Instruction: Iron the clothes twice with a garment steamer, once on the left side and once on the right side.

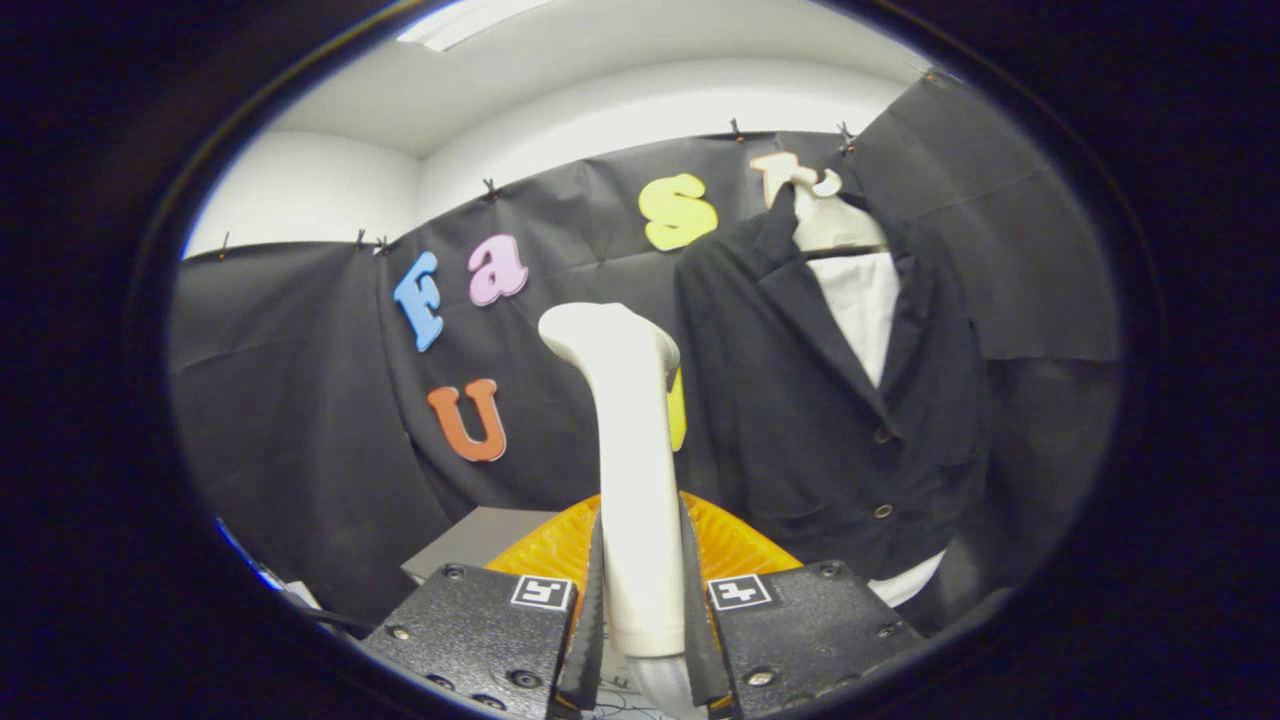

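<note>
Gripper view looks along the two black fingers, which are drawn in close with only the width of a handle between them. They clamp the white garment steamer by the lower part of its handle, the left finger's ribbed pad pressing one side and the right finger's pad pressing the other, so the gripper has the steamer firmly pinched. The steamer stands nearly upright out of the fingers, its handle rising straight ahead and its rounded head bending over toward the left at the top. An orange ribbed piece fans out behind the handle just above the finger blocks, each of which carries a small square marker. Beyond the fingers and to the right of the steamer's head hangs the dark jacket on a pale hanger, open at the collar over a white shirt, with two buttons down its front. The steamer head is apart from the jacket, short of its left side. A grey box sits low behind the left finger.
</note>
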The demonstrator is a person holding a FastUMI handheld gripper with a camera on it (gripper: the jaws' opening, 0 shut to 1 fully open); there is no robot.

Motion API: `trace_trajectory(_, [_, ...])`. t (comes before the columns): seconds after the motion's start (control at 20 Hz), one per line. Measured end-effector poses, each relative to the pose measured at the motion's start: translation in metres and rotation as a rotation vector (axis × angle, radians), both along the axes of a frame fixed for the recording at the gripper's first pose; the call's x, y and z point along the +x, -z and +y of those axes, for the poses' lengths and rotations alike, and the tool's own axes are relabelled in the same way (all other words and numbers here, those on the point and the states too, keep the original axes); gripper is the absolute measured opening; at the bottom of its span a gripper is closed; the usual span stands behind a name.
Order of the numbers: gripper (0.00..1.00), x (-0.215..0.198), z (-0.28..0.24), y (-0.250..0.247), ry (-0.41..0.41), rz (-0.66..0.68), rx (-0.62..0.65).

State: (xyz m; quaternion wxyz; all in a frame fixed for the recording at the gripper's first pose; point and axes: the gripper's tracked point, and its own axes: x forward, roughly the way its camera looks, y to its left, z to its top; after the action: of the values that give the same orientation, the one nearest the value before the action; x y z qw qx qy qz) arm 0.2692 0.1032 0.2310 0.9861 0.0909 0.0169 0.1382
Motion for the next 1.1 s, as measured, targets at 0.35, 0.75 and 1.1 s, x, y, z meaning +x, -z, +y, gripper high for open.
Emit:
trace_trajectory(0.35, [0.36, 0.015, -0.097, -0.056, 0.146, -0.097, 0.024])
trace_trajectory(0.75, [0.36, 0.06, -0.113, -0.053, 0.223, -0.114, -0.056])
trace_trajectory(1.1, [0.36, 0.079, -0.112, -0.022, 0.307, -0.108, -0.16])
